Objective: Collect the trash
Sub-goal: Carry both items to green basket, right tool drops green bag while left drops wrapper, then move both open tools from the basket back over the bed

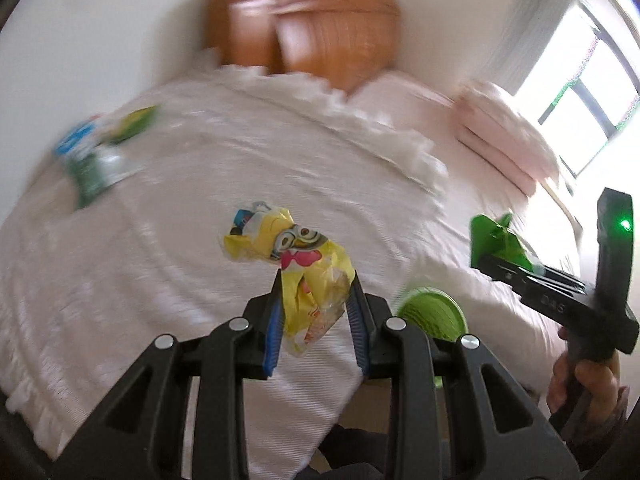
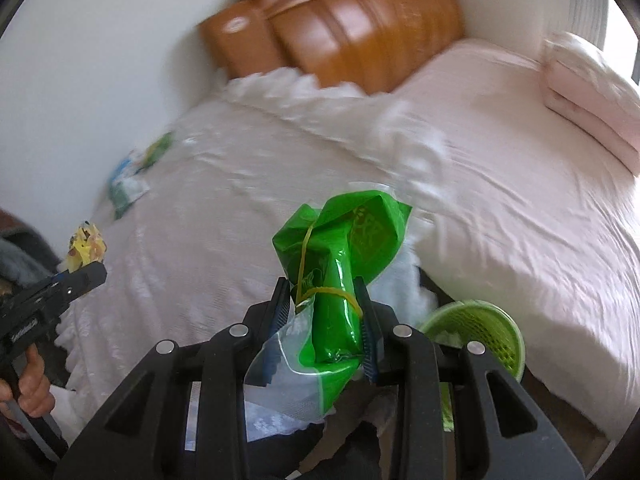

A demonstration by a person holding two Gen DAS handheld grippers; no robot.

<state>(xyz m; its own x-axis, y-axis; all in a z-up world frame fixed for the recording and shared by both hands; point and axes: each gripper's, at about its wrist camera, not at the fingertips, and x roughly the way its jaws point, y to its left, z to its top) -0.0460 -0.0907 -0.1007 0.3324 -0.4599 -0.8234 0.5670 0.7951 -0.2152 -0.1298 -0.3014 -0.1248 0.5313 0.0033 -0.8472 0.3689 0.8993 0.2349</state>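
Here two grippers each clench one wrapper: the left gripper (image 1: pixel 316 280) pinches a yellow wrapper (image 1: pixel 288 248), the right gripper (image 2: pixel 324 284) a green bag (image 2: pixel 340 248), above one green basket (image 2: pixel 480 332).

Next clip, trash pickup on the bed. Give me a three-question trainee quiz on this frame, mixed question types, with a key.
1. True or false: the left hand-held gripper is empty.
2. What does the right hand-held gripper hold? A) green plastic bag B) pillow C) nothing
3. Which container stands beside the bed, ready for trash?

Key:
1. False: it clamps a yellow cartoon wrapper.
2. A
3. The green basket. More wrappers lie on the bed's far side.
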